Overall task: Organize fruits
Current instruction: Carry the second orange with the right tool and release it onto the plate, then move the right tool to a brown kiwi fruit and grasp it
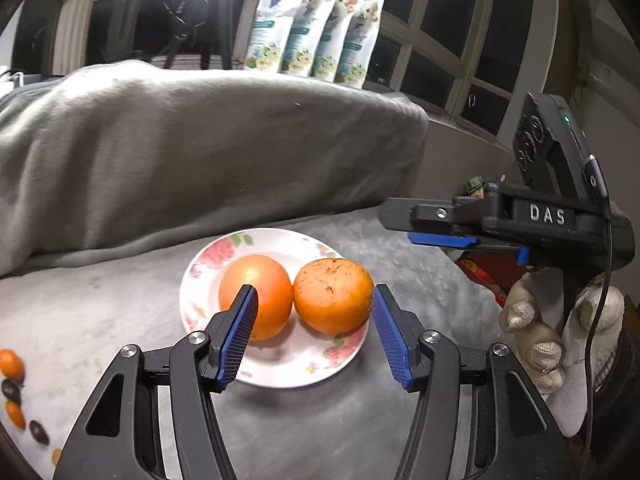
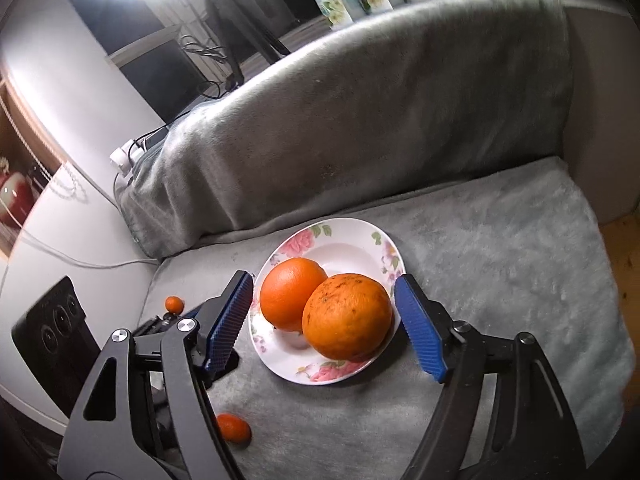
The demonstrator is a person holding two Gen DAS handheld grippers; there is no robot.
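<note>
Two oranges lie side by side on a white floral plate (image 1: 276, 372) (image 2: 352, 236) on a grey blanket. A smooth orange (image 1: 262, 292) (image 2: 290, 294) sits left; a speckled orange (image 1: 332, 294) (image 2: 346, 316) sits right. My left gripper (image 1: 316, 334) is open and empty, just short of the plate, jaws either side of the oranges. My right gripper (image 2: 324, 326) is open and empty above the plate's near side; it also shows in the left wrist view (image 1: 440, 232), held by a gloved hand (image 1: 552, 332). Small kumquats (image 2: 234, 428) (image 2: 174, 304) (image 1: 10, 364) lie left of the plate.
A blanket-covered sofa back (image 1: 200, 148) rises behind the plate. Several floral pouches (image 1: 316, 28) stand on the window ledge. A tripod (image 1: 216, 16) stands behind. Dark small fruits (image 1: 38, 432) lie at far left. A white table with cables (image 2: 60, 240) is left of the sofa.
</note>
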